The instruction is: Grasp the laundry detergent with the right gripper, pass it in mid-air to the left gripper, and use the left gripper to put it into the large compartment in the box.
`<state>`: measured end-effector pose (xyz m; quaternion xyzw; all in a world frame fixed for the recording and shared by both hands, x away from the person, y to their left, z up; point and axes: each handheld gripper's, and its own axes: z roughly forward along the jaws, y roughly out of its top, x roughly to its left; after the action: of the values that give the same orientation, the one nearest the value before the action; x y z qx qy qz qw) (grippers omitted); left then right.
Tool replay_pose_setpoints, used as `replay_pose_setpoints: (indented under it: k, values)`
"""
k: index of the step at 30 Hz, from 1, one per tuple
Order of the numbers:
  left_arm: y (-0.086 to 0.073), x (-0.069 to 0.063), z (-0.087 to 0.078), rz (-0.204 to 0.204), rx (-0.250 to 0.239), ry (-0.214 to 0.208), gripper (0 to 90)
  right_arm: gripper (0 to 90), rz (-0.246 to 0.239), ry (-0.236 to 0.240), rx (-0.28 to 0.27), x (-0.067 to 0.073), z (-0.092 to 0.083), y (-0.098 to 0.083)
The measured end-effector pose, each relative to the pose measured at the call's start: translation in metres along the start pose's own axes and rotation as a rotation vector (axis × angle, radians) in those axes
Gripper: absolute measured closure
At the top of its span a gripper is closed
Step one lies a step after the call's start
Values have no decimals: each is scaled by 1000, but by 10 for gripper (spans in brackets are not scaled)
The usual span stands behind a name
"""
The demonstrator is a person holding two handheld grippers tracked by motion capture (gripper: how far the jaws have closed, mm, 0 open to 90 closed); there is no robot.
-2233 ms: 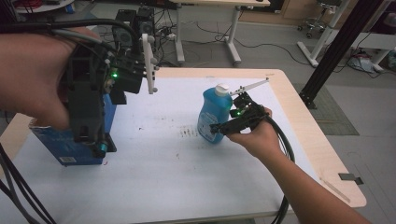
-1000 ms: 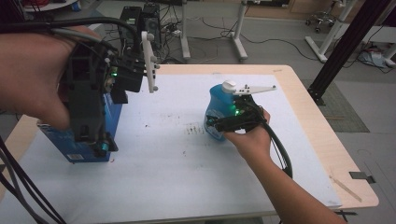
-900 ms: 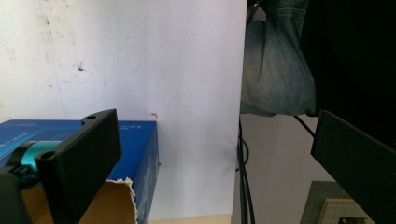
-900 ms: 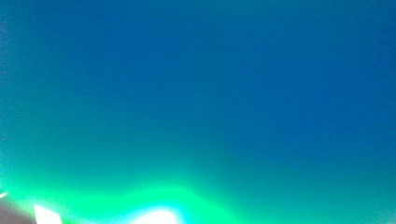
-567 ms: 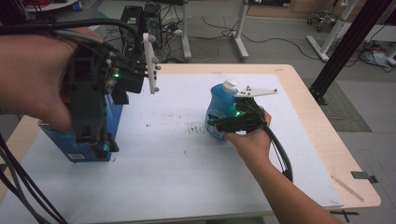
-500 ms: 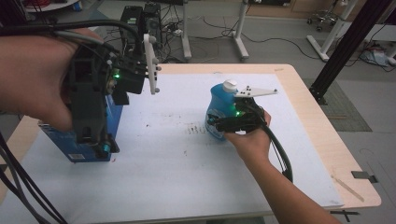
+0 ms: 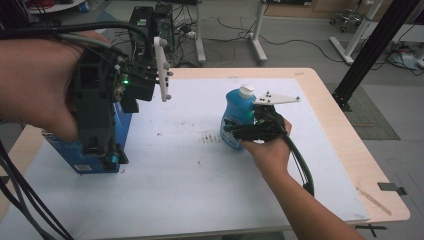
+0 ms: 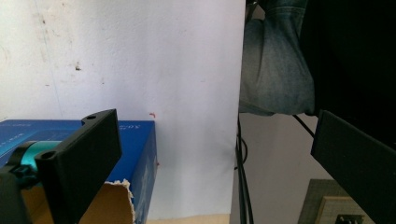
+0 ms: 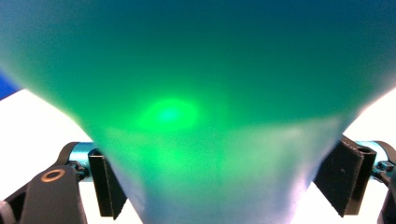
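White sheet (image 7: pixel 200 190) over a pale wooden table, desk legs and loose cables on the floor beyond.

Right of centre on the sheet, a blue detergent bottle (image 7: pixel 232 112) with a white cap (image 7: pixel 246 91), upright or nearly so, base seemingly down on the sheet though hidden in part by the hand. Clamped low around its body by the right gripper (image 7: pixel 240 134), one black jaw on each flank. Same story from the right gripper view: blue-green plastic (image 9: pixel 196 93) pressed between both pads, right gripper (image 9: pixel 224 179) closed as far as the bottle allows.

At the left edge, a blue cardboard box (image 7: pixel 62 150), top flap torn open. Above it, the left gripper (image 7: pixel 107 157), spread wide and holding nothing; seen in the left gripper view as jaws far apart (image 8: pixel 210 140) over the box corner (image 8: pixel 140 140) and bare sheet.

Compared with two seconds back: bottle brought from a lean to upright, grey plate on the right gripper levelled out. Over the last second, hardly any shift in either hand.

Likely meaning: bottle gripped and steadied, ready for a lift. Probably bound for the open box, given the left gripper waiting there. Worth minding: a smooth, tapering body, prone to slipping down through the pads once off the table.
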<state>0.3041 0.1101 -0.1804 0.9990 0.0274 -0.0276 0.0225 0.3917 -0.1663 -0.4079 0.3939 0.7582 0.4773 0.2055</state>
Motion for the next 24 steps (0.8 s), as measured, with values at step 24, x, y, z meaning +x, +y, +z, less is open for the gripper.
replay_pose_setpoints:
  k: [24]
  values:
    - [0,3,2,-5,12,1,17,301,-22,6,-17,0,-1,-1]
